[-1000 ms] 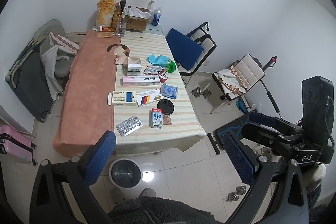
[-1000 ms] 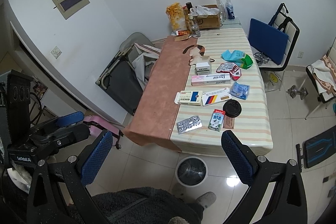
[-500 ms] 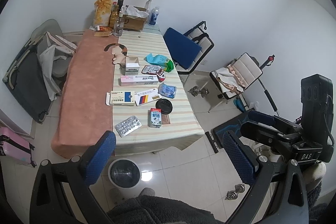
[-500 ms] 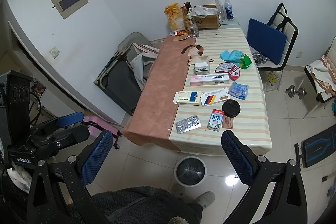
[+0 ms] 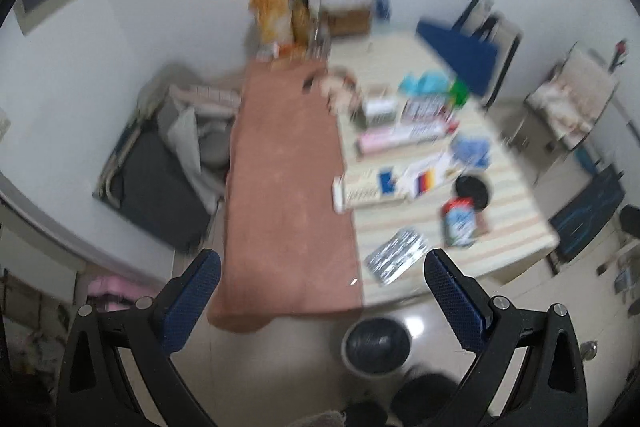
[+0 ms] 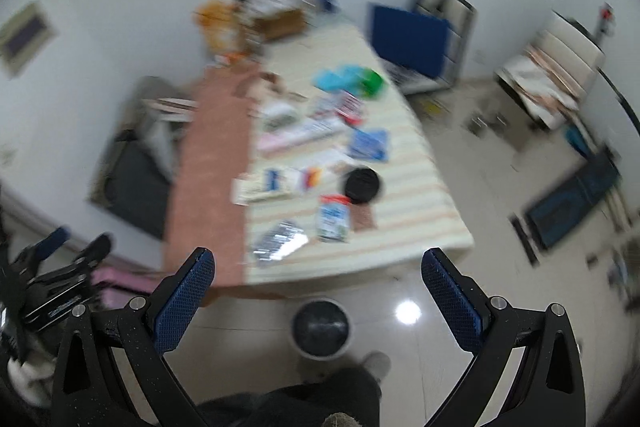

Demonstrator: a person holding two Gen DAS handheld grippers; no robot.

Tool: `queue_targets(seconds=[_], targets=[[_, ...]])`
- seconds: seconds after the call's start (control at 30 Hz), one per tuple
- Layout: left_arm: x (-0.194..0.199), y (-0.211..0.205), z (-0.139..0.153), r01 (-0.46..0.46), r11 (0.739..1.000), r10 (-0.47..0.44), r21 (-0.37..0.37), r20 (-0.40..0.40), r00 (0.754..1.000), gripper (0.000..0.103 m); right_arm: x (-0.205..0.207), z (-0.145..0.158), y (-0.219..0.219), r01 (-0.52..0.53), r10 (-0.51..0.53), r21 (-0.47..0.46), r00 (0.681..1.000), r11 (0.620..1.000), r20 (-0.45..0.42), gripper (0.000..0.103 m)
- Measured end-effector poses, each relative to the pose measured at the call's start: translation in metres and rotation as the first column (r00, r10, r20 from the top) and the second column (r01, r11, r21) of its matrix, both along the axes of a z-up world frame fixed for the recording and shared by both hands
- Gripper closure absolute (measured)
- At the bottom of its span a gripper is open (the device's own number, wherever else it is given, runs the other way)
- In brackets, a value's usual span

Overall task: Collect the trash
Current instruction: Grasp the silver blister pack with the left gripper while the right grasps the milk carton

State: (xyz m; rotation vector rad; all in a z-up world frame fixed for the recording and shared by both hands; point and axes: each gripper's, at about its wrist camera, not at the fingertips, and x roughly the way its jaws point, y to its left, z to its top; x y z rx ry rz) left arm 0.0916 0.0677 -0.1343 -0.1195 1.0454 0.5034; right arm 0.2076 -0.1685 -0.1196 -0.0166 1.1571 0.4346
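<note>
Both views are blurred by motion. A long table (image 5: 516, 211) (image 6: 424, 227) carries scattered litter: a silver blister pack (image 5: 394, 254) (image 6: 280, 239), a small milk carton (image 5: 459, 222) (image 6: 332, 217), a black lid (image 5: 473, 187) (image 6: 362, 185), flat medicine boxes (image 5: 372, 185) (image 6: 268, 183) and blue wrappers (image 5: 472, 150) (image 6: 370, 143). A round bin with a black liner (image 5: 376, 347) (image 6: 323, 323) stands on the floor at the table's near end. My left gripper (image 5: 320, 299) and right gripper (image 6: 318, 297) are open and empty, well short of the table.
A brown cloth (image 5: 284, 167) covers the table's left part. Bottles, a box and snack bags (image 5: 312, 15) stand at the far end. A blue chair (image 6: 412, 39) and a beige chair (image 6: 552, 75) are on the right. A folded cot (image 5: 160, 179) lies on the left.
Both grippers have swung and moved quickly, so both views have shifted and blurred. In the left wrist view the table moved right and the right gripper left the frame. Nothing was taken hold of.
</note>
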Motion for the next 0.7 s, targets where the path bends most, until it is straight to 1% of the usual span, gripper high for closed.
queue_targets(seconds=[0.07, 0.1, 0.13, 0.17, 0.2, 0.23, 0.27, 0.3, 0.33, 0.4, 0.47, 0.5, 0.53, 0.57, 0.6, 0.63, 0.7], targets=[[0.016, 0.011, -0.044, -0.020, 0.999, 0.017, -0.030, -0.082, 0.996, 0.000, 0.022, -0.042, 0.008, 0.036, -0.038, -0.038, 0.997, 0.999, -0.068, 0.000], [0.021, 0.013, -0.061, -0.028, 0.999, 0.024, -0.032, -0.117, 0.993, 0.000, 0.031, -0.062, 0.012, 0.046, -0.052, -0.055, 0.993, 0.997, -0.105, 0.000], [0.029, 0.015, -0.078, -0.031, 0.999, 0.025, -0.035, -0.155, 0.988, 0.000, 0.046, -0.091, 0.020, 0.054, -0.066, -0.076, 0.985, 0.996, -0.158, 0.000], [0.038, 0.017, -0.100, -0.033, 0.999, 0.025, -0.034, -0.204, 0.979, 0.000, 0.053, -0.108, 0.026, 0.053, -0.069, -0.092, 0.980, 0.994, -0.186, 0.000], [0.043, 0.016, -0.112, -0.033, 0.999, 0.026, -0.025, -0.240, 0.970, 0.000, 0.068, -0.137, 0.036, 0.045, -0.072, -0.122, 0.973, 0.992, -0.221, 0.000], [0.049, 0.016, -0.129, -0.033, 0.999, 0.028, -0.015, -0.275, 0.961, 0.000, 0.074, -0.153, 0.043, 0.038, -0.070, -0.139, 0.969, 0.990, -0.236, 0.000], [0.054, 0.017, -0.143, -0.039, 0.999, 0.037, -0.001, -0.309, 0.950, 0.000, 0.087, -0.179, 0.055, 0.020, -0.062, -0.161, 0.963, 0.987, -0.260, 0.000], [0.060, 0.019, -0.157, -0.049, 0.999, 0.050, 0.010, -0.343, 0.938, 0.000, 0.092, -0.196, 0.062, 0.012, -0.060, -0.175, 0.960, 0.984, -0.273, 0.000], [0.063, 0.021, -0.168, -0.059, 0.998, 0.059, 0.011, -0.370, 0.927, 0.000, 0.104, -0.221, 0.072, -0.004, -0.056, -0.195, 0.951, 0.981, -0.305, 0.001], [0.073, 0.025, -0.195, -0.081, 0.997, 0.072, -0.002, -0.419, 0.905, 0.000, 0.117, -0.257, 0.088, -0.037, -0.038, -0.203, 0.935, 0.979, -0.351, 0.004], [0.080, 0.027, -0.213, -0.082, 0.997, 0.073, 0.000, -0.459, 0.886, 0.000, 0.124, -0.285, 0.106, -0.071, -0.017, -0.216, 0.923, 0.974, -0.384, 0.013], [0.083, 0.027, -0.220, -0.080, 0.997, 0.070, -0.001, -0.470, 0.880, 0.000, 0.126, -0.291, 0.110, -0.083, -0.009, -0.217, 0.920, 0.973, -0.392, 0.016], [0.086, 0.027, -0.223, -0.077, 0.997, 0.065, -0.004, -0.480, 0.875, 0.000, 0.127, -0.301, 0.116, -0.105, 0.007, -0.220, 0.914, 0.970, -0.406, 0.026], [0.090, 0.026, -0.226, -0.070, 0.997, 0.056, -0.011, -0.486, 0.872, 0.000, 0.127, -0.304, 0.119, -0.122, 0.018, -0.227, 0.911, 0.966, -0.412, 0.032], [0.095, 0.025, -0.229, -0.061, 0.998, 0.041, -0.026, -0.484, 0.874, 0.000, 0.124, -0.300, 0.122, -0.144, 0.047, -0.226, 0.922, 0.964, -0.385, 0.037], [0.098, 0.023, -0.230, -0.047, 0.998, 0.020, -0.045, -0.480, 0.877, 0.000, 0.122, -0.297, 0.123, -0.175, 0.082, -0.219, 0.921, 0.960, -0.380, 0.049], [0.109, 0.016, -0.231, 0.012, 0.995, -0.058, -0.100, -0.475, 0.878, 0.000, 0.119, -0.293, 0.118, -0.202, 0.105, -0.226, 0.920, 0.953, -0.378, 0.050]])
